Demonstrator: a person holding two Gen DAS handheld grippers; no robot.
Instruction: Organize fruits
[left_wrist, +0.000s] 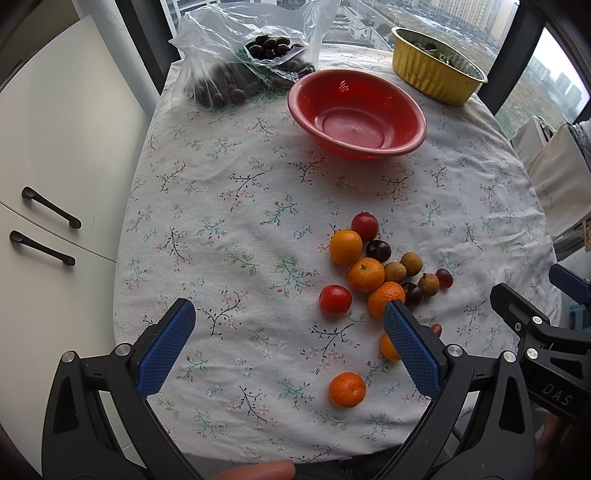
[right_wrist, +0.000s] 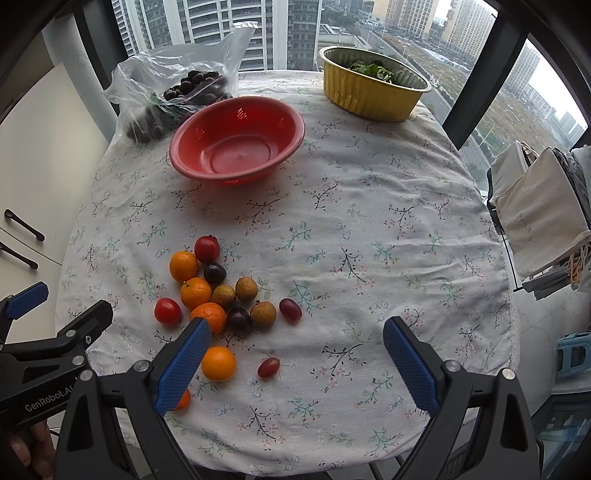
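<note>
Several fruits (right_wrist: 218, 291) just beyond the empty, wide-apart right hand-held gripper (right_wrist: 295, 354)

Red bowl (right_wrist: 236, 144), gold foil tray (right_wrist: 369, 88), floral white tablecloth (right_wrist: 369, 229), orange citrus (right_wrist: 218, 363), possibly dark cherries (right_wrist: 192, 85)

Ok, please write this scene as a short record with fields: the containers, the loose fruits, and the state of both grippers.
surface: table with floral cloth
red bowl: empty, upright
gold foil tray: holds green leaves, far edge
plastic bag: dark fruits inside, beside the red bowl
loose fruits: oranges, tomatoes, longans, grapes, dark cherries, all on the cloth
left gripper: jaws open, empty
right gripper: jaws open, empty
</note>
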